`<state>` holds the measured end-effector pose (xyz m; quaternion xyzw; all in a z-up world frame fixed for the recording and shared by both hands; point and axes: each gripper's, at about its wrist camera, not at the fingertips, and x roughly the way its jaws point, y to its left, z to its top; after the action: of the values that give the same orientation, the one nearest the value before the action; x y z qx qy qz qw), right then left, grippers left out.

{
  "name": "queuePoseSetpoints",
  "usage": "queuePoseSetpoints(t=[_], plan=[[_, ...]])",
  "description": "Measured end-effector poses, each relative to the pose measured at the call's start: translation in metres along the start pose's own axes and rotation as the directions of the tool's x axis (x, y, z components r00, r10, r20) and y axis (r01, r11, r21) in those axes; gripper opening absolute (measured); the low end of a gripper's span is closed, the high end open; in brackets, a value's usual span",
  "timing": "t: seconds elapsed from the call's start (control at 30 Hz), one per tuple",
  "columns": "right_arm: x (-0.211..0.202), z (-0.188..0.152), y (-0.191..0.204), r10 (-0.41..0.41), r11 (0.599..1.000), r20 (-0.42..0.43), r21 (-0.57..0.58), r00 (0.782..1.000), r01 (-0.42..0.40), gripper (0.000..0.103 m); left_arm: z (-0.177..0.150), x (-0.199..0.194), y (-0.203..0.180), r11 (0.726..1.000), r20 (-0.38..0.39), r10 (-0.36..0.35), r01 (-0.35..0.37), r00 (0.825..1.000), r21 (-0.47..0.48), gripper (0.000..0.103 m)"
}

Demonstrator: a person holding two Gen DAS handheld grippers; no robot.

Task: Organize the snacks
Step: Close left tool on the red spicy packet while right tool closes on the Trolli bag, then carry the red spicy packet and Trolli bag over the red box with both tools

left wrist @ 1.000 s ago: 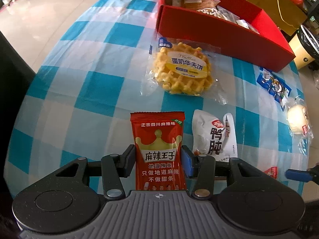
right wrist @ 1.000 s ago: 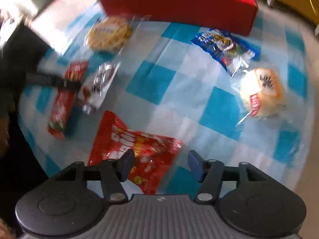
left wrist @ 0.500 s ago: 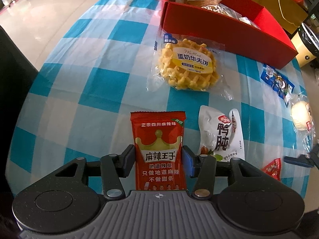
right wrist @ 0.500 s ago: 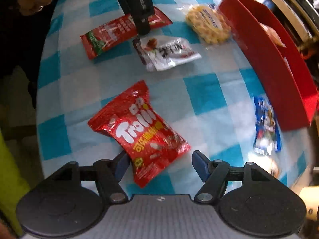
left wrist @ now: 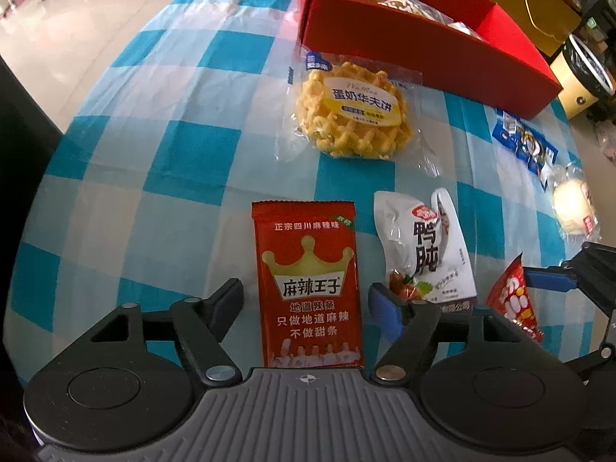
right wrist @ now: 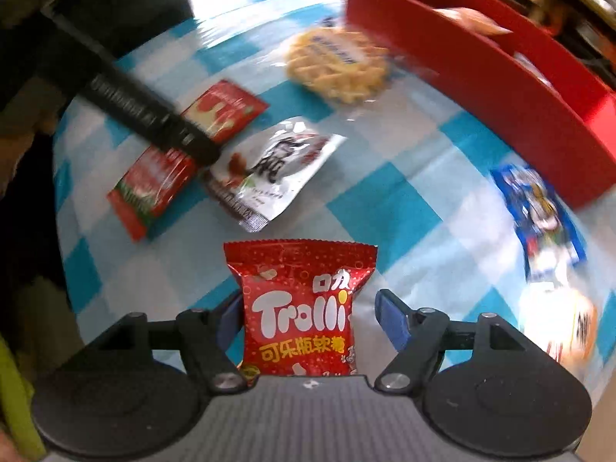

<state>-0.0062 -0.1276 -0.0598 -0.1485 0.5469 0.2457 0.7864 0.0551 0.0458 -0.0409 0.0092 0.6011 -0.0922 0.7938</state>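
Observation:
My left gripper (left wrist: 306, 296) is open, its fingers on either side of a red spicy-strip packet (left wrist: 308, 288) lying flat on the checked tablecloth, with small gaps to both. My right gripper (right wrist: 308, 312) is open around a red Trolli gummy bag (right wrist: 302, 308); the left finger is close to the bag, the right finger stands apart. The Trolli bag (left wrist: 514, 300) and a right fingertip (left wrist: 550, 281) also show in the left wrist view. The spicy-strip packet (right wrist: 154, 184) and the left gripper's body (right wrist: 131, 104) show in the right wrist view.
A red box (left wrist: 442, 42) with several snacks stands at the far edge. On the cloth lie a waffle pack (left wrist: 352, 111), a white duck-gizzard pouch (left wrist: 425, 246), a blue packet (left wrist: 525, 146) and a wrapped bun (left wrist: 573, 208). The table drops off to the floor at left.
My left gripper has opened off the red packet. My right gripper has swung round and closed in, so the Trolli bag now sits straight between its fingers.

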Motion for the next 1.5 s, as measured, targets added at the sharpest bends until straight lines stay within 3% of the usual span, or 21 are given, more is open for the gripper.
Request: queuePoseSetpoints(t=[0.07,0.17,0.3,0.37,0.43,0.47,0.53,0.67,0.97,1.5], plan=[[0.002,-0.001,0.008,-0.032,0.999,0.011,0.023,0.999,0.031,0.074,-0.004,0.002,-0.008,0.999,0.004,0.028,-0.028,1.000,0.026,0.085],[0.012,0.002,0.012,-0.015,0.998,-0.014,0.067,1.000,0.016,0.102,-0.011,0.005,-0.022,0.991,0.025,0.099,-0.101,0.995,0.083,0.083],[0.015,0.005,0.011,-0.020,0.996,-0.022,0.092,1.000,0.022,0.101,-0.010,0.001,-0.017,0.993,0.038,0.101,-0.103,0.994,0.051,0.069],[0.011,0.004,0.009,-0.023,0.994,-0.008,0.103,1.000,0.023,0.093,-0.008,0.000,-0.013,0.994,0.036,0.107,-0.109,0.994,0.034,0.062],[0.002,-0.002,0.008,-0.073,0.993,0.001,0.096,0.997,0.073,0.063,-0.007,-0.001,-0.012,0.993,0.033,0.112,-0.113,0.993,0.029,0.060],[-0.001,-0.003,0.004,-0.064,0.991,0.010,0.120,0.998,0.063,0.055,-0.007,-0.001,-0.013,0.993,0.033,0.118,-0.119,0.992,0.027,0.059],[-0.005,-0.006,-0.004,-0.046,0.985,0.011,0.168,0.999,0.043,0.049,-0.006,-0.003,-0.014,0.992,0.032,0.120,-0.121,0.992,0.019,0.057],[-0.011,-0.014,-0.006,-0.063,0.980,0.018,0.190,0.998,0.059,0.047,-0.006,-0.009,-0.017,0.994,0.032,0.106,-0.106,0.994,0.004,0.055],[-0.039,-0.006,-0.025,-0.082,0.955,0.123,0.294,0.989,0.043,0.046,0.002,-0.035,-0.027,0.998,0.104,0.056,-0.056,0.993,-0.001,0.055],[-0.061,0.029,-0.052,-0.128,0.944,0.236,0.326,0.963,0.046,0.046,0.039,-0.047,-0.059,0.998,0.199,0.054,-0.061,0.979,0.031,0.055]])
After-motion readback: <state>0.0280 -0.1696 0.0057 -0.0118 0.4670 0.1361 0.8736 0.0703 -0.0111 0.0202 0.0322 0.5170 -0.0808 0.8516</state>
